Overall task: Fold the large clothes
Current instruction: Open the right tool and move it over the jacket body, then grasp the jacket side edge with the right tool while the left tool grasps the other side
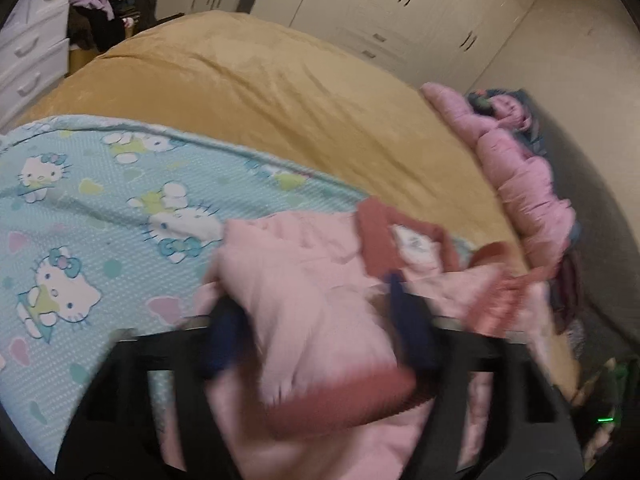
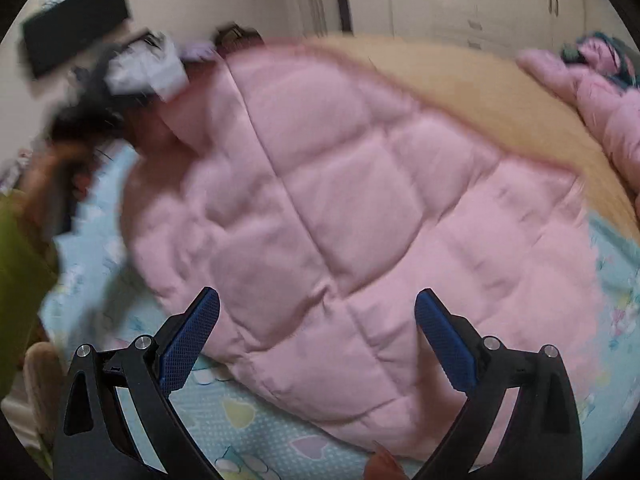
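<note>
The bed (image 1: 280, 92), with its mustard-yellow cover, fills the view ahead of both grippers. On its near part lies a light blue cartoon-cat blanket (image 1: 92, 208), directly under and in front of both grippers.

The task's thing is a pink quilted jacket (image 2: 340, 200) with dark red trim. It lies on the blue blanket, just ahead of the right gripper (image 2: 316, 340), and it spreads forward and to both sides of it. In this view the quilted back is up and looks quite flat, so I judge the jacket is laid out but the folding is only at the beginning. No neat folded shape is visible yet.

In the left wrist view a bunched part of the same jacket, with a red cuff or hem, lies between the fingers of the left gripper (image 1: 316, 320). The picture is blurred there. The fingers stand apart and do not seem to press the cloth, so I read this gripper as spread, with the fabric loose between them.

The right gripper is spread wide and holds nothing; the jacket's near edge is just beyond its tips.

Far ahead and to the right, at the bed's edge, a second pink padded garment (image 1: 516, 176) lies in a heap, probably waiting for its turn.
</note>
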A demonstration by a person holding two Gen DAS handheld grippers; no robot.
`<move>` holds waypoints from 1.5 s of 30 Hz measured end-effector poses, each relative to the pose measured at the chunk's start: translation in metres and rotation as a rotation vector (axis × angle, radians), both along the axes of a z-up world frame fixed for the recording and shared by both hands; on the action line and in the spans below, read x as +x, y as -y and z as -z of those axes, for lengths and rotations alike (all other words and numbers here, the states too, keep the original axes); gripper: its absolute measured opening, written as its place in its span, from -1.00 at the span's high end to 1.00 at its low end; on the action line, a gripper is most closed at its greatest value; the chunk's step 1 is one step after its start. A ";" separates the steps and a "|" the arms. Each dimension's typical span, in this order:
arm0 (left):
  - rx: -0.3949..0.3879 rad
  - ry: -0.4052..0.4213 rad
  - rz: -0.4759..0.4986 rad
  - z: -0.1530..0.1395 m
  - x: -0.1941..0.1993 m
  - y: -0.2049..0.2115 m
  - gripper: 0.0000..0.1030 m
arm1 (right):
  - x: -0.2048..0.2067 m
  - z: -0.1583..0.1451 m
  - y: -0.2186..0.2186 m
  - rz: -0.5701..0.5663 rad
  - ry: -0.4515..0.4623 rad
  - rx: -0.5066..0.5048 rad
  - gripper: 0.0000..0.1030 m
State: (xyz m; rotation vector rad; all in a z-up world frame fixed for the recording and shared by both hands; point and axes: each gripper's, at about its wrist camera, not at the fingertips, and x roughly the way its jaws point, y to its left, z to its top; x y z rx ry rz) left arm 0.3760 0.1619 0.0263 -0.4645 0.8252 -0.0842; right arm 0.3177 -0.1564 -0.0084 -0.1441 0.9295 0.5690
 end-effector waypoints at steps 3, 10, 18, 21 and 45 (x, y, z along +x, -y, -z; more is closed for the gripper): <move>0.054 0.054 -0.001 -0.024 -0.011 0.005 -0.66 | 0.019 0.026 -0.003 0.070 -0.058 0.012 -0.92; 0.141 0.194 -0.038 -0.063 -0.043 -0.011 -0.82 | 0.033 0.031 0.001 0.123 -0.070 0.061 -0.92; 0.222 0.040 -0.022 0.005 -0.042 -0.030 -0.82 | 0.012 -0.006 0.067 0.183 0.092 0.185 -0.91; 0.206 -0.008 0.026 0.034 -0.038 -0.035 -0.82 | 0.024 -0.018 0.117 0.317 0.128 0.166 -0.91; 0.238 0.165 0.134 0.018 -0.041 -0.003 0.78 | 0.071 -0.013 0.188 0.441 0.147 0.201 0.69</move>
